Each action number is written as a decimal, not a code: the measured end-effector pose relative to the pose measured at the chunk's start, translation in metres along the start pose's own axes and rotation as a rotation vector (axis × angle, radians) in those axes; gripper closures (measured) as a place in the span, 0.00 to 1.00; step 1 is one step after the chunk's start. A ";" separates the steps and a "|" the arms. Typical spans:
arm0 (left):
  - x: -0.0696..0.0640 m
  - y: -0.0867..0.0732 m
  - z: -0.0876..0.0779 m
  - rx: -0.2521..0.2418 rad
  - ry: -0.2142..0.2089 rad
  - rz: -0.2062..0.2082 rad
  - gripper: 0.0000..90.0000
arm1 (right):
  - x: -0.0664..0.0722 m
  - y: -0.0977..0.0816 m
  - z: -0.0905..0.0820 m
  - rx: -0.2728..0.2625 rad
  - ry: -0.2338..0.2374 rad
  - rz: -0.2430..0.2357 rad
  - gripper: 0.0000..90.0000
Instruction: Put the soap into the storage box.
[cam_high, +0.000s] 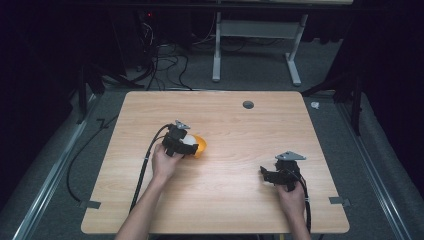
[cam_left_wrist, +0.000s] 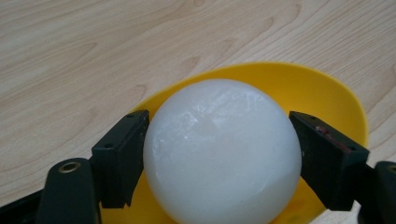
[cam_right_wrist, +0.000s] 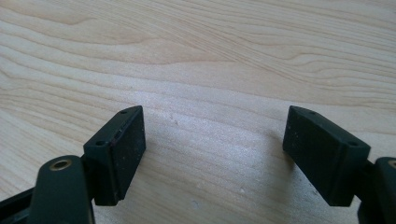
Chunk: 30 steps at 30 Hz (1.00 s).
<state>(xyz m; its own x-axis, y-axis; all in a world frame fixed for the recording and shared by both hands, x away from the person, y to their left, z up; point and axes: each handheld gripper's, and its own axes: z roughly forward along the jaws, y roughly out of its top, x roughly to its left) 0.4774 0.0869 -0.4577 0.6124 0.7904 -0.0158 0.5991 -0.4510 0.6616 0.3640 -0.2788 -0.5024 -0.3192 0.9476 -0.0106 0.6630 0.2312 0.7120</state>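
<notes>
L gripper pinches a white ball, both jaws pressed on its sides, ball sitting in a yellow bowl just left of centre on the wooden table. R gripper, at 4 o'clock from the bowl, jaws spread, over bare wood.

Ball: milky white, glossy, faintly translucent. Bowl: solid yellow (more orange from the high view). Left gripper and right gripper: black jaws. Table: pale wood grain, wavy streaks.
</notes>
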 end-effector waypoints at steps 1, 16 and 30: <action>0.000 0.000 -0.001 -0.008 0.001 0.000 0.26 | 0.000 0.000 0.000 0.000 0.001 -0.001 0.24; 0.003 0.003 -0.023 -0.072 0.014 0.010 0.25 | 0.000 0.000 0.000 -0.002 0.001 -0.001 0.24; 0.009 -0.002 -0.038 -0.085 0.036 0.005 0.25 | 0.000 0.000 0.000 0.000 0.000 0.002 0.24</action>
<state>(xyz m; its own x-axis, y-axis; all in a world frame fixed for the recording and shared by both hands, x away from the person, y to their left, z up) 0.4622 0.1105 -0.4310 0.5957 0.8031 0.0134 0.5490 -0.4193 0.7231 0.3640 -0.2787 -0.5024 -0.3181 0.9480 -0.0093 0.6632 0.2295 0.7123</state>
